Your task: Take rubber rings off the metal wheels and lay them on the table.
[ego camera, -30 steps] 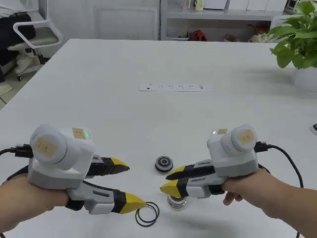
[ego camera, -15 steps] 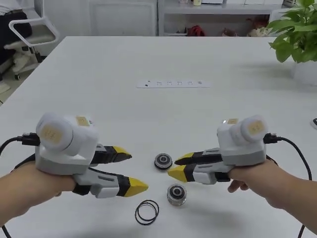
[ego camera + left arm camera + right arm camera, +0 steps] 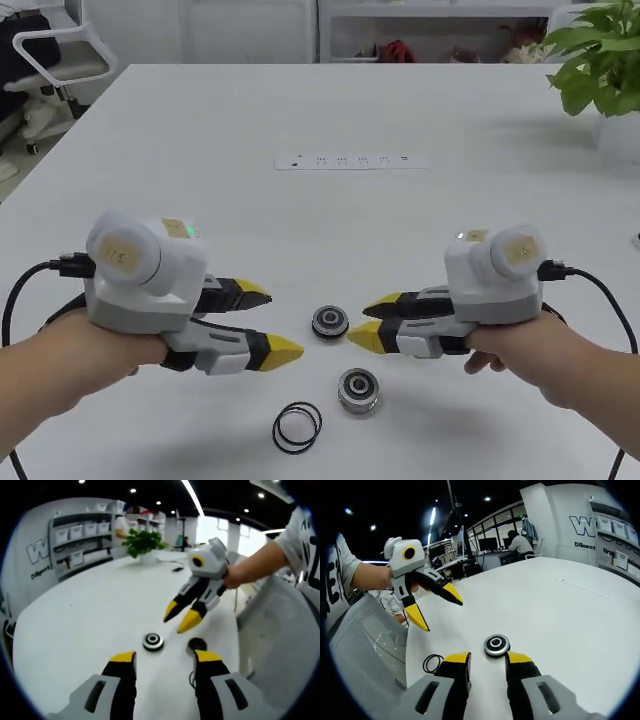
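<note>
L gripper point(image 3: 268, 322): jaws wide open, nothing held, up off the tabletop point(image 3: 200, 150), tips pointing toward centre. R gripper point(image 3: 368, 320): jaws part open, a narrower gap than L, also empty and touching nothing. Tips of the two grippers face each other, apart, w/ the far wheel point(image 3: 330, 321) on the tabletop between them.

Far wheel lies flat and has a dark outer band. In the right gripper view it sits just ahead of that gripper's jaws, lined up w/ the gap and not touched.

Near wheel point(image 3: 358, 390) lies flat, closer to the person, below the R gripper's tips, and its outside looks like bare metal. Can't tell for sure whether either wheel has a ring on it.

Rubber rings point(image 3: 297, 427): two thin black loops overlapping flat on the tabletop, just left of the near wheel, clear of both grippers.

A hand is wrapped around each gripper body, w/ a black cable running off the back of each.

A white power strip point(image 3: 350, 161) lies mid-tabletop, well away from the parts. A green plant point(image 3: 600, 60) is at the far right.
</note>
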Tool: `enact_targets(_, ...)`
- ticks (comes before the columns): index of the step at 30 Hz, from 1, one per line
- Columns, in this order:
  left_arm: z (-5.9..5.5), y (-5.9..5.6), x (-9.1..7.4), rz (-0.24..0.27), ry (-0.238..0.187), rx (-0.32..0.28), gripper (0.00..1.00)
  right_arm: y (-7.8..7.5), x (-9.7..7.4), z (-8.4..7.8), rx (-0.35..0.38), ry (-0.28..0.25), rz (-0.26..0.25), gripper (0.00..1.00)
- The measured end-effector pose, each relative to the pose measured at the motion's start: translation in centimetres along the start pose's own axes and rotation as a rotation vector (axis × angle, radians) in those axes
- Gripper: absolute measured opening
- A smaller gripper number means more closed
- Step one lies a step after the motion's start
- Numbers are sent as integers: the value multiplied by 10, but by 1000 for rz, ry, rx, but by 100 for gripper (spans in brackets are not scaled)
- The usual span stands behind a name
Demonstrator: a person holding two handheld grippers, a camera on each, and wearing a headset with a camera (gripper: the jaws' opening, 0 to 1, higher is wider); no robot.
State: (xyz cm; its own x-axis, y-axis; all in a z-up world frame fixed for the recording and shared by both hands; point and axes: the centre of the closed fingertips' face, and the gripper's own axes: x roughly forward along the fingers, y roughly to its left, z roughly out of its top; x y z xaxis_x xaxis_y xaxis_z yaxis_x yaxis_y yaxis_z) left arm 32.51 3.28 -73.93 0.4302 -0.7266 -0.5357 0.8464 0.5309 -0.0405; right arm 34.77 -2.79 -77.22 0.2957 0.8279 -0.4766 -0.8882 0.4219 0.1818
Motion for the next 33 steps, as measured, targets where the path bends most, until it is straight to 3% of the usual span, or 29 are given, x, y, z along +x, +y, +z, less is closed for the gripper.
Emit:
enact_targets(16,3,8,19,2,9,8,41,-4,9,-5,-28,16,3,27)
enact_targets(33,-2,14,37,-9,26,-11,36,-5,16,-8,-29,23,6,27)
